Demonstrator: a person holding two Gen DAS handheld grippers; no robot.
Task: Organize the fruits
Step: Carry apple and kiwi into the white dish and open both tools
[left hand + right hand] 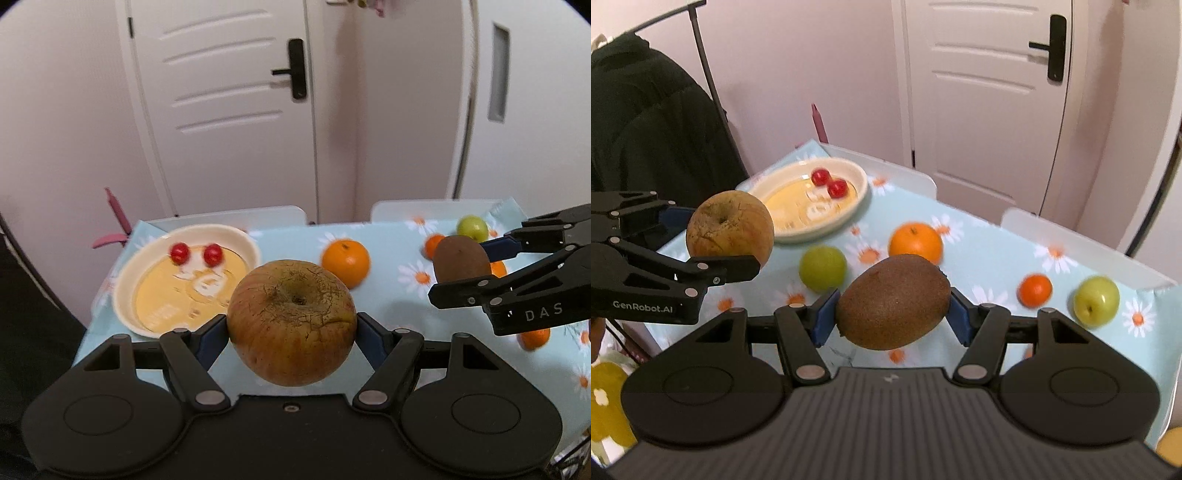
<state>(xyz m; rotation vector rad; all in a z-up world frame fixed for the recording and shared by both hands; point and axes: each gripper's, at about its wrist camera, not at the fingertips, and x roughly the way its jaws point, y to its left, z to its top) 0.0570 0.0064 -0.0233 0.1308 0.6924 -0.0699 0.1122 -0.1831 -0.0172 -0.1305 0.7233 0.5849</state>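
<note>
A round, russet-brown apple point(291, 323) with wrinkled, cracked skin is held by the left gripper point(291, 332), its blue pads pressed against the fruit at 9 and 3 o'clock. The stem dimple is turned up and slightly away from the camera. The apple is carried in the air, clear of the table point(388, 295), which is covered by a pale blue cloth printed with daisies.

An oval, fuzzy brown kiwi point(894, 301) is clamped by the right gripper point(892, 314), likewise in the air above the cloth. Its long axis is laid across the jaws, tilted from 8 to 2 o'clock, with the ends against the blue pads. Both sets of jaws are kept moderately wide, filled by the fruit.

In the right wrist view, a shallow cream plate point(862, 184) with a glossy yellow centre is seen at 11 o'clock from the kiwi, and two shiny red cherry tomatoes point(829, 182) are lying in it. A smooth orange point(916, 240) is seen at 12 o'clock, a green fruit point(823, 267) at 10 o'clock, and a small tangerine point(1035, 290) and a second green fruit point(1096, 301) at 3 o'clock.
</note>
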